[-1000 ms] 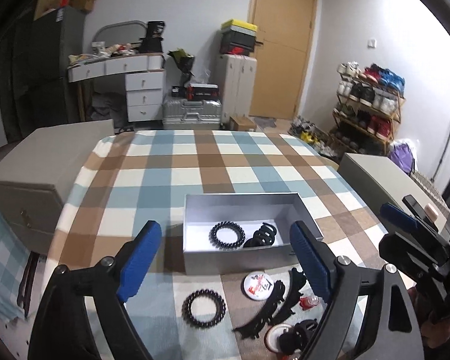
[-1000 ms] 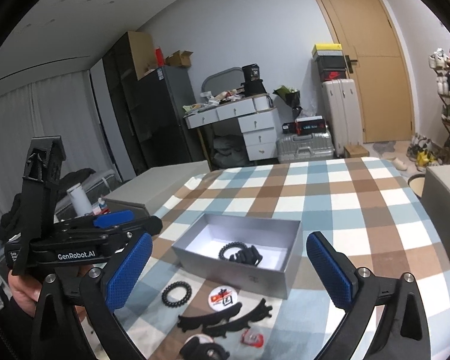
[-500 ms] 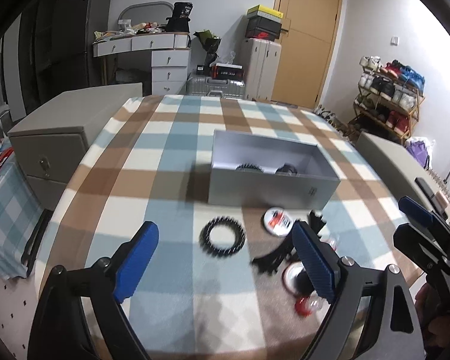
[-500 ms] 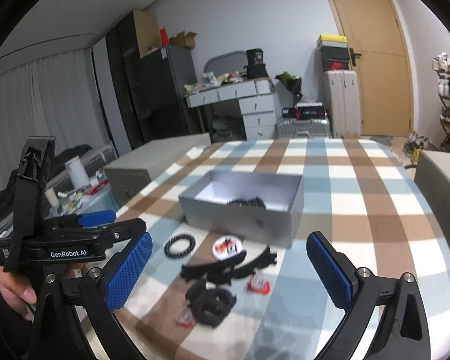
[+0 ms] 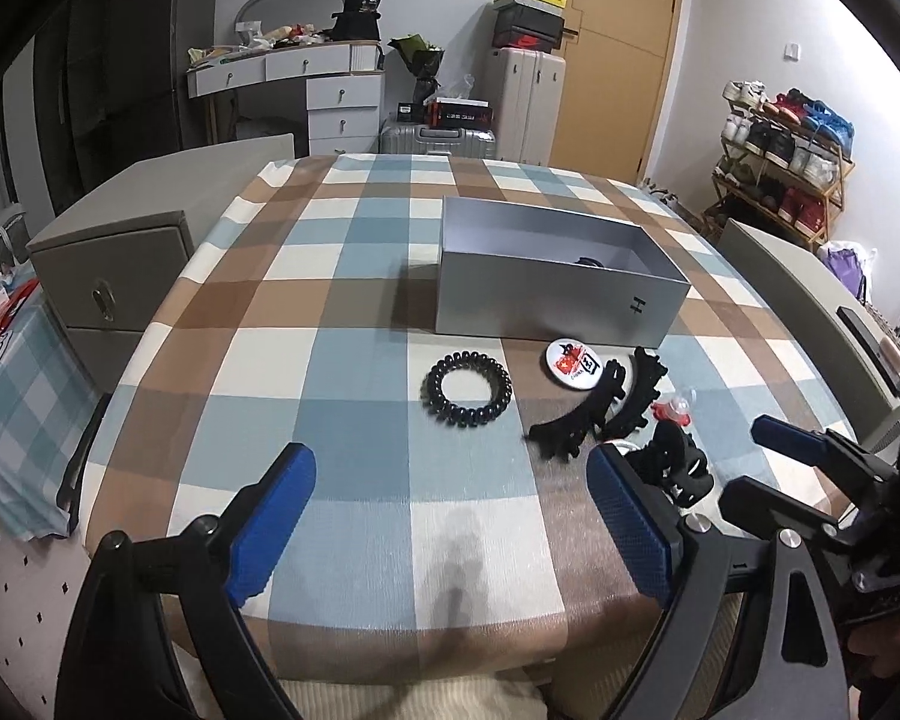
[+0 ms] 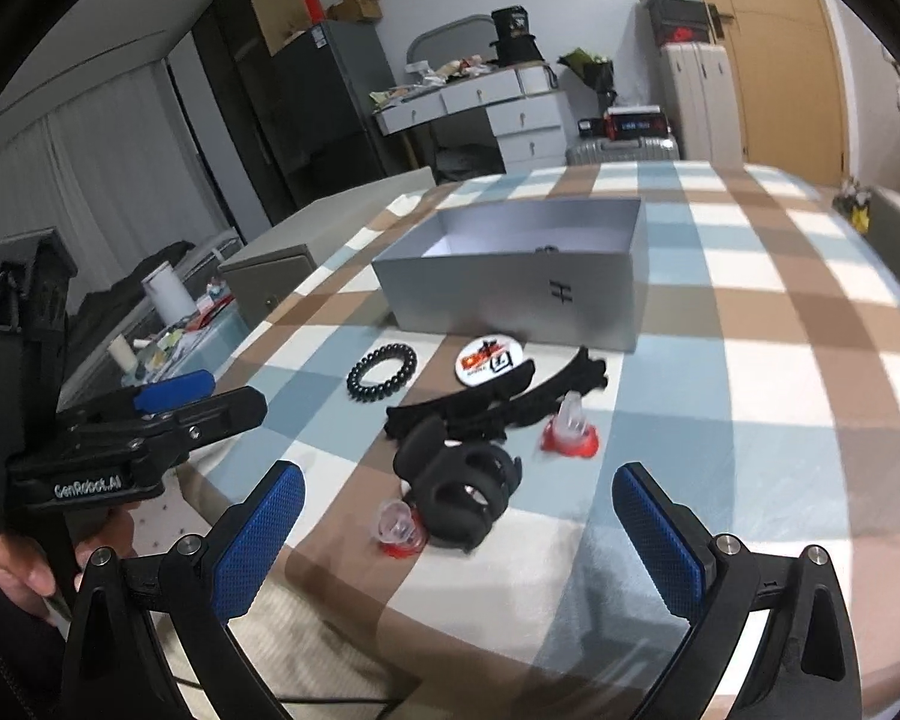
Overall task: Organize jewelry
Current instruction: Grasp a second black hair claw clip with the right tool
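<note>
Your right claw [image 6: 456, 531] hung wide and empty just short of the black hair claw clip [image 6: 459, 489] on the tabletop [image 6: 750, 420], nearer it than your equally wide, empty left claw [image 5: 450, 525].

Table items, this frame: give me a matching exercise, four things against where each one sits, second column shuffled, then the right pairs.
Things
1. coiled hair tie
2. round badge
3. black claw clip
4. grey box

Places
A. nearest the table's front edge, by a small red piece
B. farthest back on the cloth
C. alone on the cloth, left of the badge
D. against the box's front wall

Pairs: 1-C, 2-D, 3-A, 4-B
</note>
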Available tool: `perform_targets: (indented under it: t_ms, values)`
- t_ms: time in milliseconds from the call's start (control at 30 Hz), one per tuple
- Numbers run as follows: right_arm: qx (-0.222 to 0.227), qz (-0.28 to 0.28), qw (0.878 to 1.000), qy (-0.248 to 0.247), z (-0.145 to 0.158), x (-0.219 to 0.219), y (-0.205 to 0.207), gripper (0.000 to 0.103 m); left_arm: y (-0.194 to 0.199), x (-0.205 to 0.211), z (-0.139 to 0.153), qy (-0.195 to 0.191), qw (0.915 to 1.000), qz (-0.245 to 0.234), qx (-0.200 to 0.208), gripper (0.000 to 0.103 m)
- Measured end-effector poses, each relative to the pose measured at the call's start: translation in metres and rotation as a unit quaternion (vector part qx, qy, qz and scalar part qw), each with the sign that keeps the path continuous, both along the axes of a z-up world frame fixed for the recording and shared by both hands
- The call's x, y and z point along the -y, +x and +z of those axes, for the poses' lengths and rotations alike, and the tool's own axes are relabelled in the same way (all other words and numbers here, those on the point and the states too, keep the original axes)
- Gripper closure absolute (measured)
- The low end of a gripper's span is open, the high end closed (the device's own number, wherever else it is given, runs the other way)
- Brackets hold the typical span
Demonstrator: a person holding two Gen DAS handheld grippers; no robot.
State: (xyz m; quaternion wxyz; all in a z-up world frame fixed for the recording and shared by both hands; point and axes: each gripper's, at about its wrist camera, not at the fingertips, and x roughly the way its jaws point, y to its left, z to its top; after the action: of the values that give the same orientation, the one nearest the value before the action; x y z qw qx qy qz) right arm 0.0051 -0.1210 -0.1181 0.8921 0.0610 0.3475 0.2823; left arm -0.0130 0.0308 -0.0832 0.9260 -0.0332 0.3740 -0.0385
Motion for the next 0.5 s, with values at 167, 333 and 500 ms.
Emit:
perform_targets:
  t_ms: [167,333,500]
  values:
    - [-0.033,-0.005,0.999,0.030,-0.008,0.001,0.009,0.000,-0.001,0.001,-0.001,0.001,1.0000,-0.001,-0.001,0.014]
    - [-0.072,0.000,0.996,0.058,-0.018,0.001,0.019,0.008,-0.001,0.000,-0.004,-0.002,1.0000,-0.001,-0.007,0.014]
    - [-0.078,-0.001,0.995,0.067,-0.019,-0.001,0.023,0.013,-0.001,0.001,-0.008,-0.004,0.9999,-0.003,-0.015,0.014]
